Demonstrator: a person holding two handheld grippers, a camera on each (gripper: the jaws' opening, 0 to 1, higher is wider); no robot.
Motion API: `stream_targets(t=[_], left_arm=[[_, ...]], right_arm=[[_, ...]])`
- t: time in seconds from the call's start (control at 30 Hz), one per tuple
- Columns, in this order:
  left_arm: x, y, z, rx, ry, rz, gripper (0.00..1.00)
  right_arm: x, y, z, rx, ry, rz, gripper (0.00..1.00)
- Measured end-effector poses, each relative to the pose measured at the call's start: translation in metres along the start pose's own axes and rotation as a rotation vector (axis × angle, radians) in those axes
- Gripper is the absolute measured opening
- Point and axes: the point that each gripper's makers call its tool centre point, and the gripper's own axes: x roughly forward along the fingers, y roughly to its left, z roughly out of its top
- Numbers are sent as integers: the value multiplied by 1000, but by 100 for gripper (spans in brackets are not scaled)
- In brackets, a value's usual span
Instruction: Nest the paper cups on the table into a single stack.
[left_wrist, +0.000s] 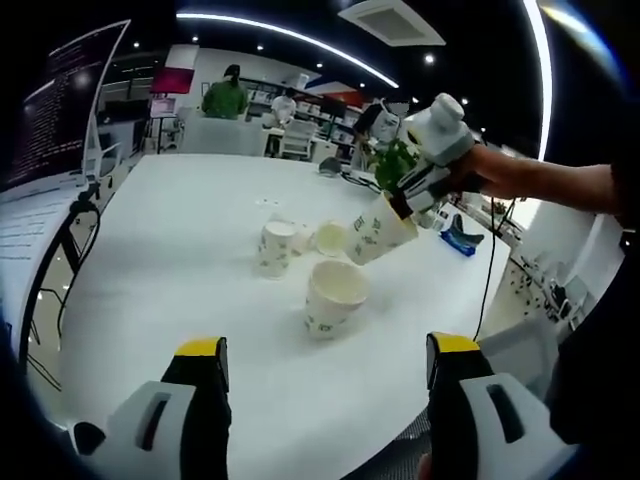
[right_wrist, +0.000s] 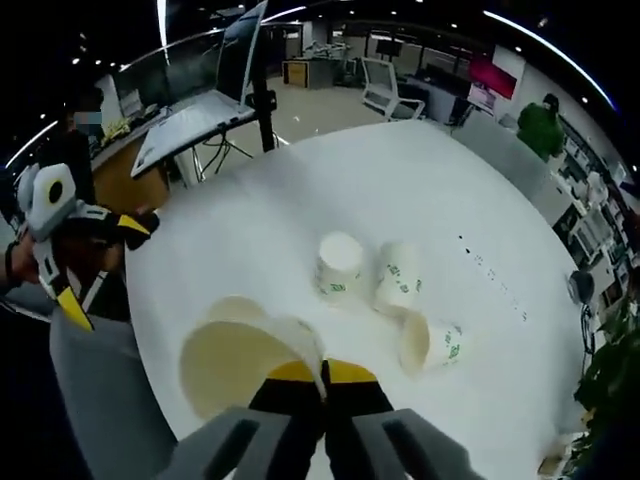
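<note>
Gripping the rim of a tilted paper cup (right_wrist: 240, 365) above the table (left_wrist: 180, 230), right gripper (right_wrist: 322, 378) clenched, left gripper (left_wrist: 325, 365) released near the table edge, three cups (right_wrist: 340, 265) grouped mid-table.

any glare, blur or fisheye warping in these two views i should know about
Left gripper view: ceiling light strips bow into arcs from fisheye distortion, the white table is evenly lit with soft shadows under the cups, and the held paper cup looks slightly soft. Right gripper view: the held paper cup sits very close and looks oversized, the table edge curves strongly, and the far cups stay fairly sharp.
</note>
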Motion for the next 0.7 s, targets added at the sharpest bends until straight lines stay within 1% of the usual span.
stream_targets(t=[0.1, 0.17, 0.23, 0.37, 0.47, 0.57, 0.7], left_arm=[[0, -1, 0, 0, 3, -1, 80], [0, -2, 0, 1, 3, -3, 80], [1, -3, -1, 0, 1, -5, 80], [2, -3, -1, -2, -2, -5, 79], [2, -3, 0, 1, -3, -8, 80], [2, -3, -1, -1, -5, -7, 80], [1, -2, -2, -1, -5, -6, 80]], right_arm=[[3, 3, 4, -18, 4, 11, 0], [0, 9, 6, -31, 6, 17, 0], [3, 7, 9, -40, 9, 22, 0], [-1, 16, 13, -62, 14, 31, 0], [5, 15, 16, -77, 25, 38, 0], [5, 20, 18, -96, 36, 44, 0], [10, 23, 20, -110, 47, 53, 0]])
